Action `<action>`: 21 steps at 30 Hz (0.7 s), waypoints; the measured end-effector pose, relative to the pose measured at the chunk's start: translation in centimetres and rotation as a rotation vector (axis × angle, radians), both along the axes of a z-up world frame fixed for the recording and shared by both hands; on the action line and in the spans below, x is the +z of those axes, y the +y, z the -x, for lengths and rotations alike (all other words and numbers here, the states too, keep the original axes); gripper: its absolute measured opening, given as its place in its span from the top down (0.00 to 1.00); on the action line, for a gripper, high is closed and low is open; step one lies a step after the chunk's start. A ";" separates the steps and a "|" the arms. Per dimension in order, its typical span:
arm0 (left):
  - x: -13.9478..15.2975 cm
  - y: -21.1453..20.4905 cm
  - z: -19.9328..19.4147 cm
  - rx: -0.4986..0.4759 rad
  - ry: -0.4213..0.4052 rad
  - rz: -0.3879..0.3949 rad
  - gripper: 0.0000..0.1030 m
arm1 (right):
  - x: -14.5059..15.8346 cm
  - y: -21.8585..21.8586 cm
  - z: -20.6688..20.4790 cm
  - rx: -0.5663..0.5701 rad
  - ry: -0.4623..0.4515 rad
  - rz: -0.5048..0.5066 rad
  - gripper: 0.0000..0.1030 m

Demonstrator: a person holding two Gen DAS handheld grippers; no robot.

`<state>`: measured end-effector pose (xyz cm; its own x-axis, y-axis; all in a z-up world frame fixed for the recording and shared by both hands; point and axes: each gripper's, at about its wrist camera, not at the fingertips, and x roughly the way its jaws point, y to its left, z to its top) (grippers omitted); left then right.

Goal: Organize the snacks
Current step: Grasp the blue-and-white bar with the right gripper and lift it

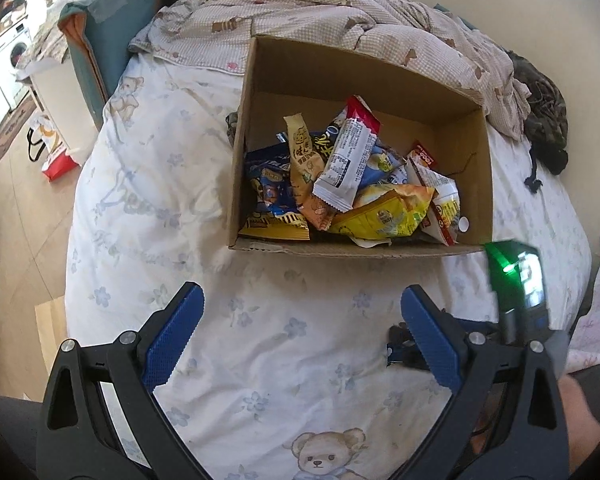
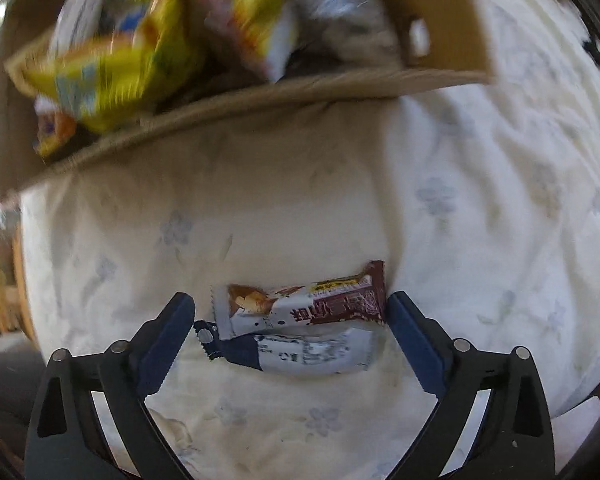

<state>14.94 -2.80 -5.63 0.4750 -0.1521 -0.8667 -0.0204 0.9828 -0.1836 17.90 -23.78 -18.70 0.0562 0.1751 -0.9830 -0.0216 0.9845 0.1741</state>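
A cardboard box (image 1: 472, 168) stands on the bed and holds several snack packets, with a white and red bar (image 1: 346, 160) on top and a yellow bag (image 1: 384, 212) at the front. My left gripper (image 1: 300, 320) is open and empty over the sheet, short of the box. My right gripper (image 2: 290, 312) is open, its jaws on either side of a brown and white snack bar (image 2: 304, 306) and a blue and white bar (image 2: 296, 350) lying on the sheet. The box (image 2: 260, 96) is blurred above them.
A crumpled checked blanket (image 1: 320, 12) lies behind the box, with dark clothing (image 1: 544, 120) at the right. The bed's left edge drops to a wooden floor with a red and white bag (image 1: 52, 148). The right gripper's body (image 1: 516, 280) shows a green light.
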 end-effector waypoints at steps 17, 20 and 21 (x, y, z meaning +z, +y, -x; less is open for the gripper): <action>-0.3 -0.6 0.1 -0.019 0.002 -0.016 0.05 | 0.8 -1.7 0.8 -0.013 -0.031 0.002 0.85; -0.7 -0.5 0.1 -0.016 0.010 -0.028 0.05 | 1.7 -4.2 1.1 -0.070 -0.042 -0.058 0.86; -0.8 -0.5 0.1 -0.013 0.013 -0.027 0.05 | 1.8 -4.8 1.1 -0.083 -0.044 -0.072 0.89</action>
